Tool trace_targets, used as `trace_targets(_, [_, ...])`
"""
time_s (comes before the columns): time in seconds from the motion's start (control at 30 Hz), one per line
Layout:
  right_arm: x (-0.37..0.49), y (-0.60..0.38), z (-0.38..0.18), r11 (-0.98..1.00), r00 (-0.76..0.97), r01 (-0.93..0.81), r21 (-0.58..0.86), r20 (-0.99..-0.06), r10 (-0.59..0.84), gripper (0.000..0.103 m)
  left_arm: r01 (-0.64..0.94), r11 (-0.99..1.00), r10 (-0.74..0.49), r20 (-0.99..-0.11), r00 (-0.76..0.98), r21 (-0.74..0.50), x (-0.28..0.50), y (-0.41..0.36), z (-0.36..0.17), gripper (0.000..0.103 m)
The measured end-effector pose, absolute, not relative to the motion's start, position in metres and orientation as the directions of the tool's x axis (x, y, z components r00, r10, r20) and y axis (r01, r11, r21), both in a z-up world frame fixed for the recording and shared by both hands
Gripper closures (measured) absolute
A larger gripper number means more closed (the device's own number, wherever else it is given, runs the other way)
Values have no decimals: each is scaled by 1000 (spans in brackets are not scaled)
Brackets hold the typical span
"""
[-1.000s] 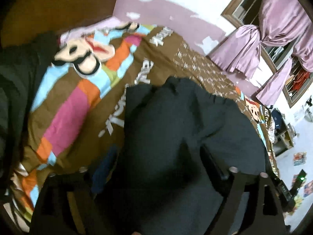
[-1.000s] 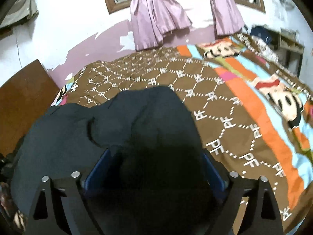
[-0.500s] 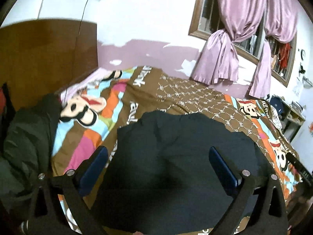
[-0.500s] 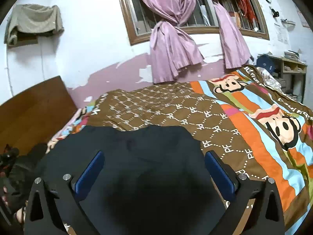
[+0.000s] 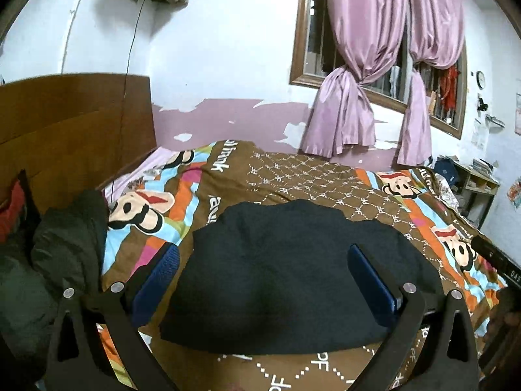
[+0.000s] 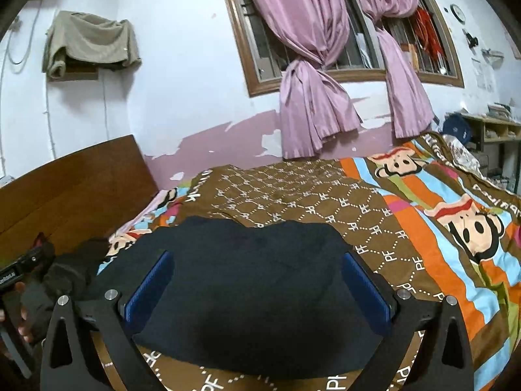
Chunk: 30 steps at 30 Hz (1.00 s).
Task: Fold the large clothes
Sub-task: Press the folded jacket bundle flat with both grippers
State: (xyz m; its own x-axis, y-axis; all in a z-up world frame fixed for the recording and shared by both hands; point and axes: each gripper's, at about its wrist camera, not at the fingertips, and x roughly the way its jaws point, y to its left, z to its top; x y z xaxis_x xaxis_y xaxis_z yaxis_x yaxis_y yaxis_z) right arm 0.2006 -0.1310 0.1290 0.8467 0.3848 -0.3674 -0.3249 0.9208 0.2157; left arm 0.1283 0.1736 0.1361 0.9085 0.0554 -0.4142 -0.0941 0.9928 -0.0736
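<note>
A dark navy garment (image 5: 280, 270) lies folded in a compact slab on the brown patterned bedspread (image 5: 312, 176). It also shows in the right wrist view (image 6: 254, 290). My left gripper (image 5: 263, 260) is open and empty, held above and back from the garment. My right gripper (image 6: 257, 270) is open and empty, also lifted above the garment. Blue pads (image 5: 162, 267) show on the fingers. Neither gripper touches the cloth.
A pile of dark green clothing (image 5: 55, 254) lies at the bed's left edge by the wooden headboard (image 5: 71, 120). Pink curtains (image 5: 355, 65) hang at the window behind. A shelf (image 5: 478, 185) stands at the far right. The bedspread (image 6: 423, 202) extends right of the garment.
Both grippers have opened, let go of the dark garment and pulled up and back. The garment now lies flat and folded on the bed.
</note>
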Motion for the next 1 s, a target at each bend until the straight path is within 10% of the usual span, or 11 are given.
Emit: trace_targets(1.0, [104, -111, 120, 909, 878, -389, 148, -239, 415, 0, -57, 997, 70, -333, 940, 48, 62, 129, 113, 2])
